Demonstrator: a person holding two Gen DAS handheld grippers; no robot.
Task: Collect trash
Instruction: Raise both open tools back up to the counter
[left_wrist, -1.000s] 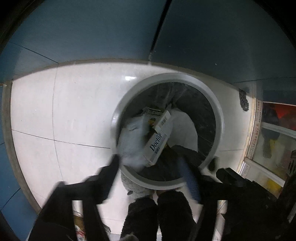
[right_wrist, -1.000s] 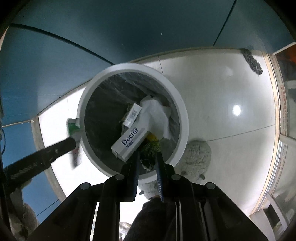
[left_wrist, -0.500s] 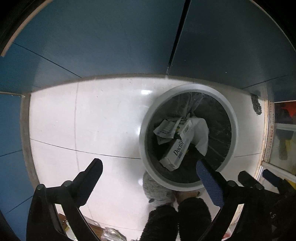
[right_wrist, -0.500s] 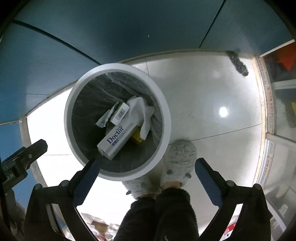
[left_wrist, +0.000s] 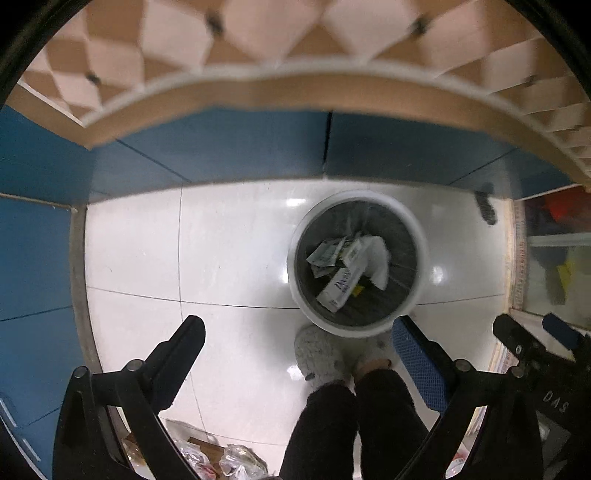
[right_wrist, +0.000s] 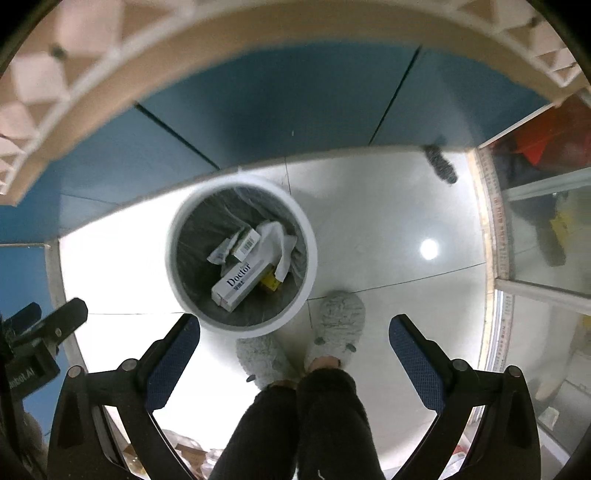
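Observation:
A round white trash bin (left_wrist: 295, 284) with a dark liner stands on the white tiled floor; it also shows in the right wrist view (right_wrist: 310, 258). Inside lie a white "Doctor" box (right_wrist: 240, 284), a smaller barcode box (right_wrist: 246, 244), crumpled white paper (right_wrist: 282, 243), flat wrappers (left_wrist: 323, 254) and a yellow scrap (right_wrist: 271, 282). My left gripper (left_wrist: 301, 332) is open and empty, high above the floor, nearer than the bin. My right gripper (right_wrist: 295, 332) is open and empty, also high above.
The person's grey fuzzy slippers (right_wrist: 334, 325) and dark trouser legs stand just nearer than the bin. Blue cabinet fronts (left_wrist: 240, 147) rise behind it under a beige-edged counter (left_wrist: 295, 92). Plastic-wrapped clutter (left_wrist: 236, 461) lies at the bottom. A dark scrubber (right_wrist: 439, 164) lies at the far right.
Both grippers have risen well away from the bin, which now looks smaller. The right gripper opened about a second ago. Wrappers dropped into the bin; the counter top came into view.

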